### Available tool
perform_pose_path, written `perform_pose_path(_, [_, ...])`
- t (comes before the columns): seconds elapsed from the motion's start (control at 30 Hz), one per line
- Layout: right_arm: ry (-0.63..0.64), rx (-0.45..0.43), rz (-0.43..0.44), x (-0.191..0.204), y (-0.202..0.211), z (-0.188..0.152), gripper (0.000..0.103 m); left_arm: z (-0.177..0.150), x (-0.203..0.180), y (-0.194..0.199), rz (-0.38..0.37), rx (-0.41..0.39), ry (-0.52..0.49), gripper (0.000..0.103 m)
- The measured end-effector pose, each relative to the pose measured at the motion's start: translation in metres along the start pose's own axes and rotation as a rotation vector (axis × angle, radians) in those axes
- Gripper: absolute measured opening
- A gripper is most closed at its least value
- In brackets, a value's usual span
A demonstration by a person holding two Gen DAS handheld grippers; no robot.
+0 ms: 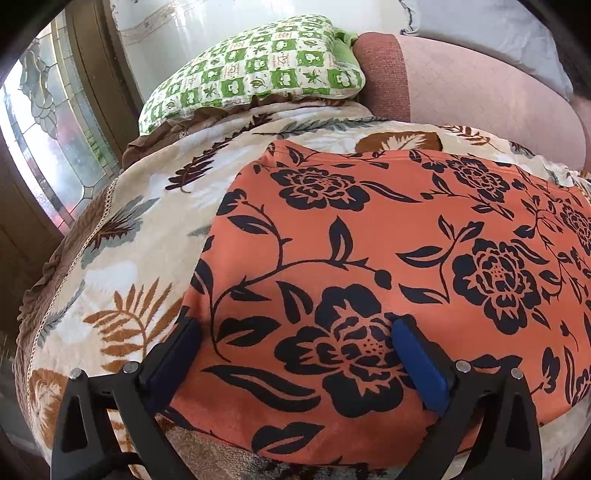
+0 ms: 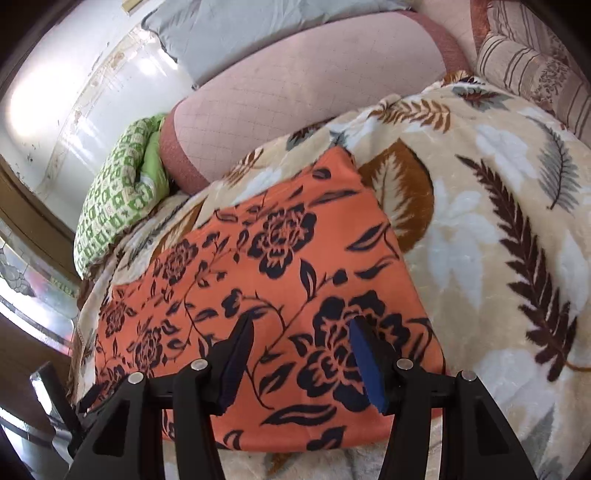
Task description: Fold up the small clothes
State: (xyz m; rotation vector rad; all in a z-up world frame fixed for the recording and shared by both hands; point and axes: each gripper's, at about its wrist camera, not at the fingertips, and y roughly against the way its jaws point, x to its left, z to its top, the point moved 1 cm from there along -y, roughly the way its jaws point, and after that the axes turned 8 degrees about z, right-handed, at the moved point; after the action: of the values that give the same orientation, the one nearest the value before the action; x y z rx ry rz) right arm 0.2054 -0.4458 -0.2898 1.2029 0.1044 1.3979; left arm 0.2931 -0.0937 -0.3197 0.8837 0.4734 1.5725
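Observation:
An orange cloth with black flowers point(image 1: 388, 258) lies flat on a leaf-patterned blanket point(image 1: 122, 266). It also shows in the right wrist view point(image 2: 280, 273). My left gripper point(image 1: 295, 332) is open, its blue-padded fingers spread over the cloth's near left corner, holding nothing. My right gripper point(image 2: 301, 332) is open above the cloth's near right part, also empty. Whether the pads touch the cloth I cannot tell.
A green checked pillow point(image 1: 255, 70) lies at the far left by a pink sofa back point(image 1: 480, 99). A grey cushion point(image 2: 221, 33) sits on top of it. A striped cushion point(image 2: 535, 66) is at far right. A stained-glass window point(image 1: 40, 122) is left.

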Motion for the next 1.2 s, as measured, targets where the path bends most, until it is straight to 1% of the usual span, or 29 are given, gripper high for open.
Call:
perform_pose_path(0.13, [0.04, 0.043, -0.059, -0.006, -0.01, -0.007, 0.058, -0.002, -0.001, 0.002, 0.022, 0.001, 0.011, 0.102])
perform_pose_path(0.2, [0.034, 0.043, -0.053, -0.009, -0.008, -0.007, 0.058, -0.003, -0.001, 0.007, 0.028, 0.01, 0.014, 0.102])
perform_pose_path(0.27, [0.002, 0.026, -0.027, -0.013, 0.0, -0.008, 0.058, -0.004, 0.001, 0.015, 0.015, 0.021, 0.019, 0.102])
perform_pose_path(0.4, [0.003, -0.029, 0.013, -0.012, 0.021, -0.01, 0.058, -0.01, 0.011, 0.039, -0.11, 0.003, 0.056, 0.102])
perform_pose_path(0.5, [0.009, -0.073, 0.077, -0.009, 0.037, -0.012, 0.058, -0.022, 0.015, 0.053, -0.183, 0.023, 0.076, 0.102])
perform_pose_path(0.57, [-0.008, -0.086, 0.123, -0.008, 0.045, -0.012, 0.058, -0.027, 0.016, 0.055, -0.207, 0.04, 0.08, 0.102])
perform_pose_path(0.63, [-0.026, -0.081, 0.149, -0.01, 0.047, -0.012, 0.058, -0.03, 0.019, 0.051, -0.2, 0.058, 0.09, 0.102])
perform_pose_path(0.67, [-0.038, -0.085, 0.134, -0.012, 0.045, -0.012, 0.058, -0.029, 0.021, 0.047, -0.185, 0.064, 0.095, 0.102])
perform_pose_path(0.7, [-0.06, -0.074, 0.131, -0.018, 0.041, -0.011, 0.058, -0.029, 0.024, 0.04, -0.153, 0.079, 0.099, 0.102])
perform_pose_path(0.73, [-0.079, -0.057, 0.123, -0.023, 0.037, -0.011, 0.058, -0.029, 0.026, 0.032, -0.125, 0.101, 0.099, 0.102])
perform_pose_path(0.77, [-0.1, -0.032, 0.089, -0.031, 0.03, -0.011, 0.058, -0.03, 0.027, 0.023, -0.103, 0.136, 0.096, 0.102])
perform_pose_path(0.8, [-0.126, -0.002, 0.042, -0.042, 0.022, -0.012, 0.057, -0.032, 0.029, 0.015, -0.106, 0.175, 0.105, 0.102])
perform_pose_path(0.83, [-0.163, 0.037, -0.013, -0.056, 0.013, -0.015, 0.054, -0.034, 0.033, 0.011, -0.143, 0.199, 0.141, 0.102])
perform_pose_path(0.87, [-0.19, 0.051, 0.014, -0.064, 0.009, -0.016, 0.054, -0.033, 0.037, 0.011, -0.154, 0.2, 0.165, 0.102])
perform_pose_path(0.9, [-0.205, 0.04, 0.039, -0.066, 0.01, -0.014, 0.054, -0.032, 0.039, 0.015, -0.162, 0.19, 0.177, 0.102])
perform_pose_path(1.0, [-0.194, 0.006, 0.061, -0.057, 0.023, -0.011, 0.056, -0.026, 0.039, 0.029, -0.186, 0.144, 0.166, 0.102])
perform_pose_path(1.07, [-0.182, -0.001, 0.094, -0.047, 0.029, -0.012, 0.056, -0.025, 0.041, 0.037, -0.218, 0.133, 0.187, 0.102])
perform_pose_path(1.1, [-0.182, 0.008, 0.128, -0.042, 0.031, -0.014, 0.056, -0.025, 0.042, 0.039, -0.235, 0.135, 0.196, 0.102])
perform_pose_path(1.13, [-0.192, 0.024, 0.169, -0.037, 0.032, -0.016, 0.056, -0.025, 0.043, 0.042, -0.27, 0.143, 0.21, 0.102])
perform_pose_path(1.2, [-0.237, 0.085, 0.279, -0.027, 0.032, -0.027, 0.056, -0.027, 0.042, 0.047, -0.345, 0.165, 0.23, 0.102])
